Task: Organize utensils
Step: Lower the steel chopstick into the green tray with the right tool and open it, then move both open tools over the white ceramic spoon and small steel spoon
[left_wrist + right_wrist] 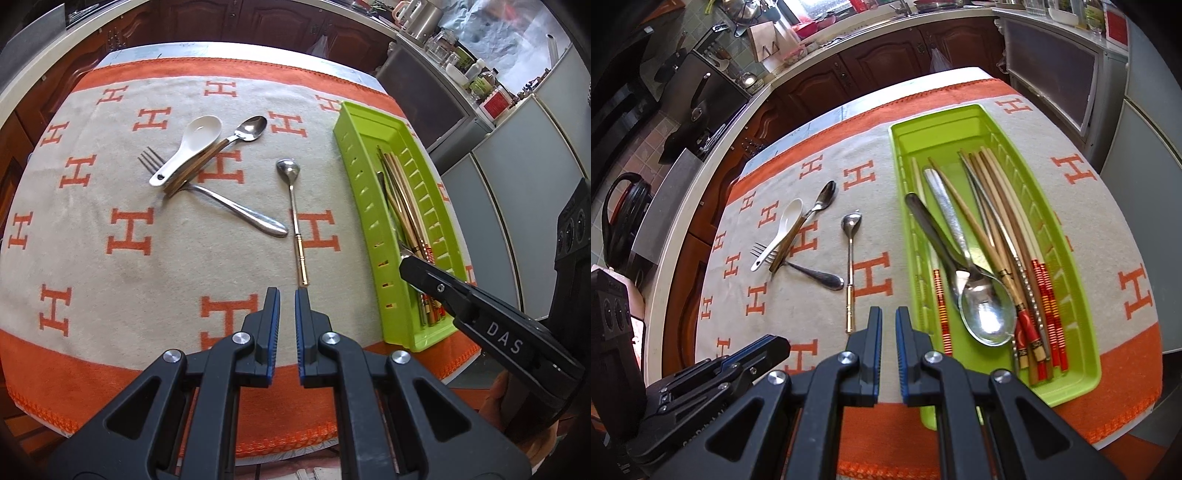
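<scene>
While chopsticks (1004, 254) and a big spoon (986, 310) fill your tray (1071, 376), four utensils remain upper left; both claws (287, 295) (888, 314) sit slightly spread, empty.

Chopsticks (1001, 243) and large spoon (986, 310) lie in tray (1082, 373) at 3 o'clock on the tabletop (1115, 229); fork (809, 271), ladle spoon (783, 229) and teaspoons (851, 254) at 10 o'clock.

Bright, sharp; possibly daylight; edges warped.
</scene>
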